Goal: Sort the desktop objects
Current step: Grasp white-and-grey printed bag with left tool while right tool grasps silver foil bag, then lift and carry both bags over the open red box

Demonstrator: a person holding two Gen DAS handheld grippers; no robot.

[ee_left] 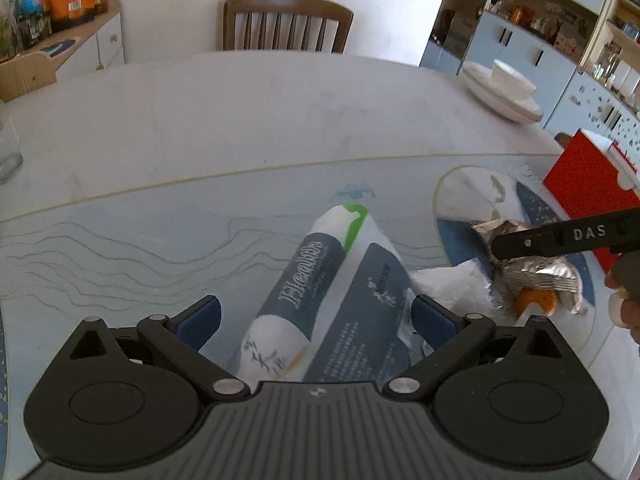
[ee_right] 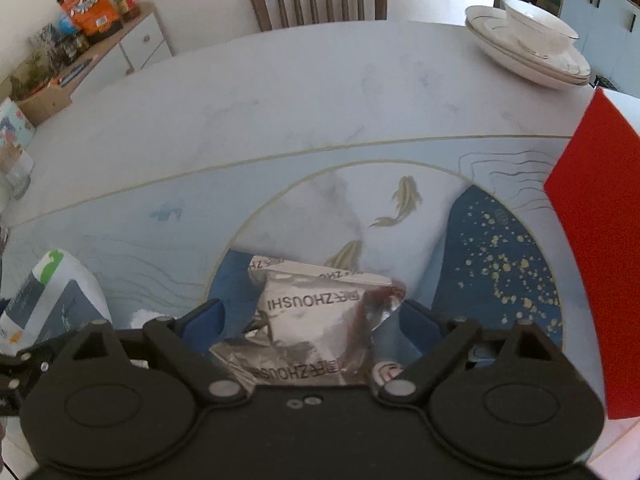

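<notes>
- Two hand-held grippers worked over a round table [ee_left: 240,120] painted with fish and waves.
- The left gripper [ee_left: 316,316] had its jaws spread wide on either side of a blue-and-white tissue pack [ee_left: 320,280], which lay on the table pointing toward 12 o'clock; its blue pads [ee_left: 200,320] looked clear of the wrapper.
- The right gripper [ee_right: 312,316] likewise stood open around a crumpled silver foil wrapper [ee_right: 316,320], with gaps showing at both sides.
- In the left view, that wrapper [ee_left: 532,268] lay at 3 o'clock from the tissue pack, beside a white crumpled tissue [ee_left: 448,284] and something orange [ee_left: 536,300], too hidden to identify.
- A red box [ee_right: 592,240] stood at 2 o'clock of the wrapper; stacked white dishes [ee_right: 528,48] sat at the far edge.
- Risk, as a judgement: the light foil could crumple and slip from closing jaws, or drag the tissue along, while the soft pack could buckle if pinched off-centre.
</notes>
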